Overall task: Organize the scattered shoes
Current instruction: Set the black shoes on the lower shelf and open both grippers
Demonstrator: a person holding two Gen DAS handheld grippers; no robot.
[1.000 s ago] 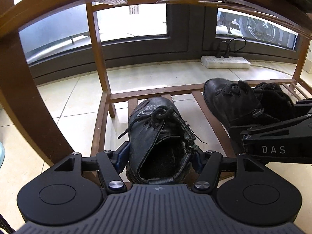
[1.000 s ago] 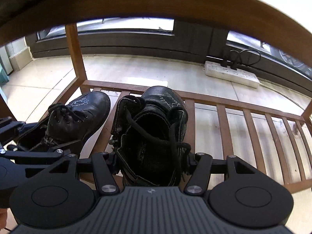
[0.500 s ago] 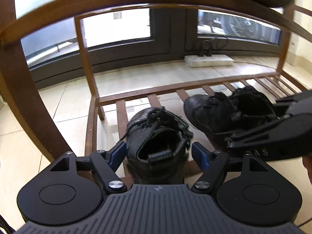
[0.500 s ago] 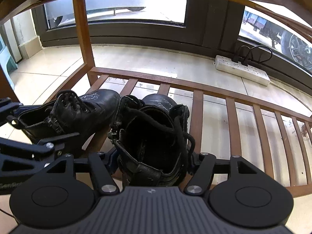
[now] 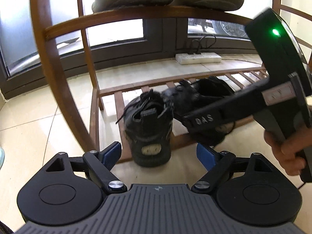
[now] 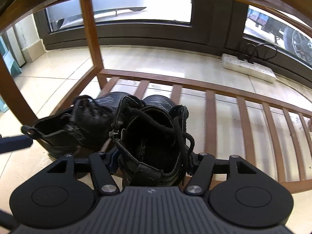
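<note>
The left gripper [image 5: 159,153] had just opened wide, clear of the left boot [image 5: 149,128] on the bottom shelf [image 5: 197,78]. The right gripper [image 6: 153,160] flanked the right boot [image 6: 154,136] beside it; actual grip unclear

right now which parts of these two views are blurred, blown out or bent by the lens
Left wrist view: the boots and passing right gripper smear slightly; the window is blown out; the rack's rails bow. Right wrist view: the left boot is softer than the right boot; window glare.
</note>
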